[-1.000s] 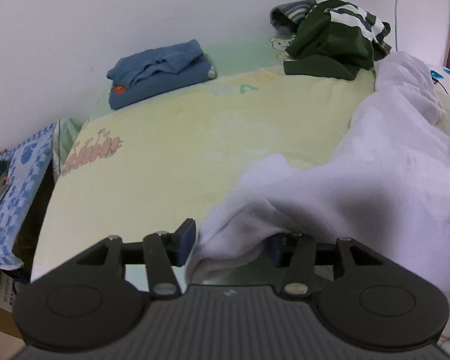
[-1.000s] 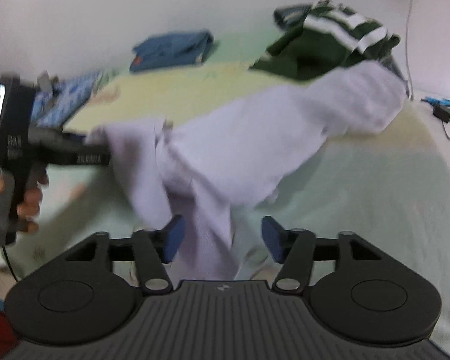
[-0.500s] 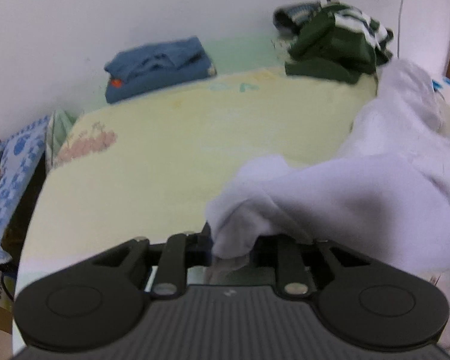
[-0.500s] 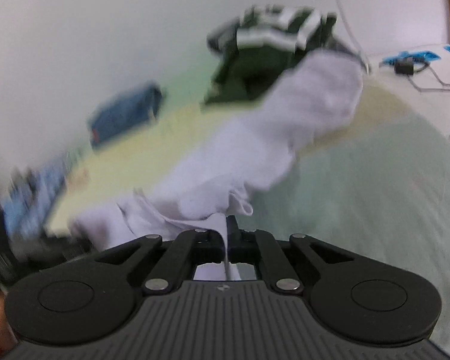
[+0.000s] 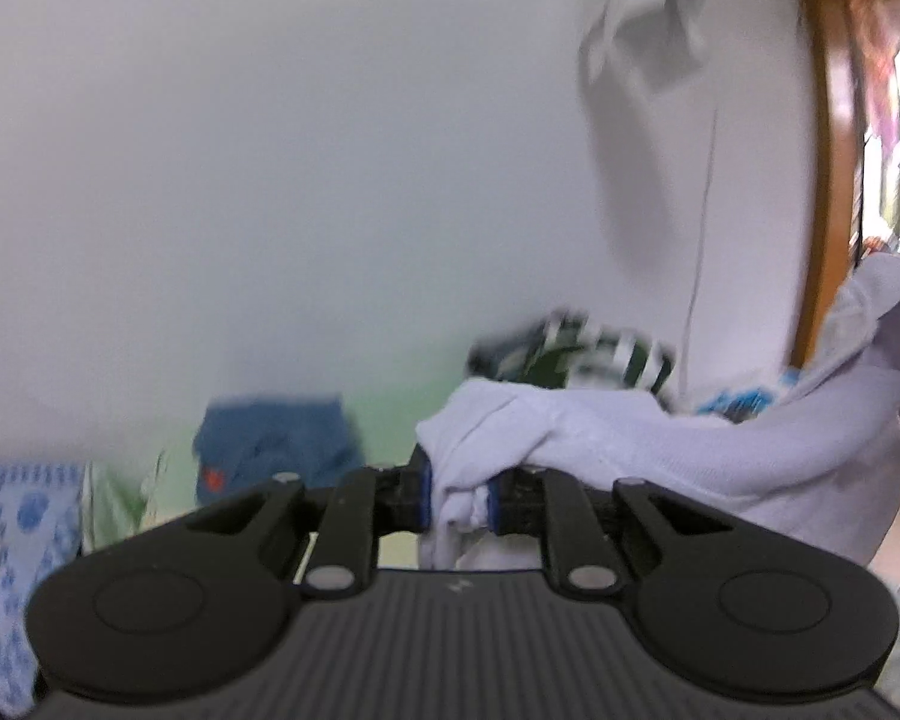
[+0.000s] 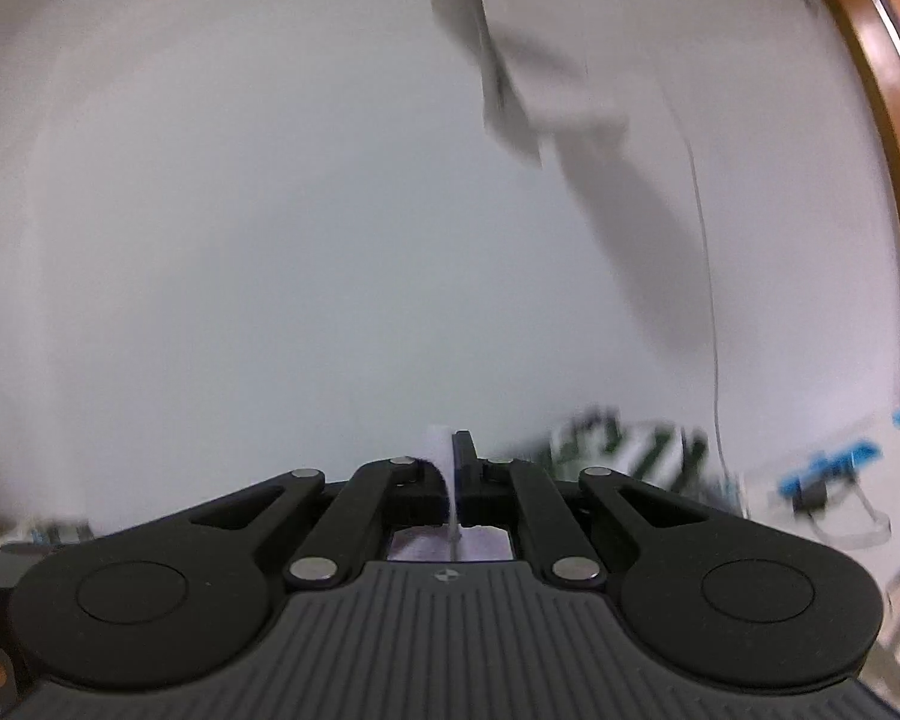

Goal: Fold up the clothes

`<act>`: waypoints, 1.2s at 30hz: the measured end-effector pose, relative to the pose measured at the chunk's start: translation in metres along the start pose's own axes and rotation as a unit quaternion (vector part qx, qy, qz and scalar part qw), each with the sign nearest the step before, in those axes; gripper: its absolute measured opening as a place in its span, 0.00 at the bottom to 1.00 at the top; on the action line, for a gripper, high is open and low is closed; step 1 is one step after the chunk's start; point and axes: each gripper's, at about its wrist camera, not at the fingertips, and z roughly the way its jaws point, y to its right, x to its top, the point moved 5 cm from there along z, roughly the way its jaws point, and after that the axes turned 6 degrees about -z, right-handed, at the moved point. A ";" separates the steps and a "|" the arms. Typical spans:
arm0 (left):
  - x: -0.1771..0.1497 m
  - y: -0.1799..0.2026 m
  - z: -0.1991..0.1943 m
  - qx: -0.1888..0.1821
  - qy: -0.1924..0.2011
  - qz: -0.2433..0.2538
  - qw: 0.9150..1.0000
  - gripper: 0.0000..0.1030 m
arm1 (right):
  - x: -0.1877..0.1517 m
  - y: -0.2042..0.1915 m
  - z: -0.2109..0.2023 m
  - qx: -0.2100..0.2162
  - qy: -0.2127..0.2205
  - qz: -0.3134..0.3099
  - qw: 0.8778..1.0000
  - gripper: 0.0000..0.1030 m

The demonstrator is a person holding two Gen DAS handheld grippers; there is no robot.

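Both grippers now point up at the white wall rather than down onto the bed, so the pale lilac garment has been lifted clear into the air. Nearest, the left gripper has its jaws clamped on a bunched wad of the cloth, which spans away toward 2 o'clock; a second ago those jaws stood apart around the hem, then closed. The right gripper pinches a thin edge of the same garment between jaws shut almost flat; a second ago they were open over it. I judge this a lift to shake it out before laying it flat. Farther off, the blue folded pile sits at 10 o'clock and the green striped heap at 12, both blurred.
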 end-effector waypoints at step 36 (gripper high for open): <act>0.112 -0.004 -0.089 0.087 0.025 0.050 0.995 0.25 | 0.095 -0.035 0.007 0.164 0.033 0.004 0.986 0.02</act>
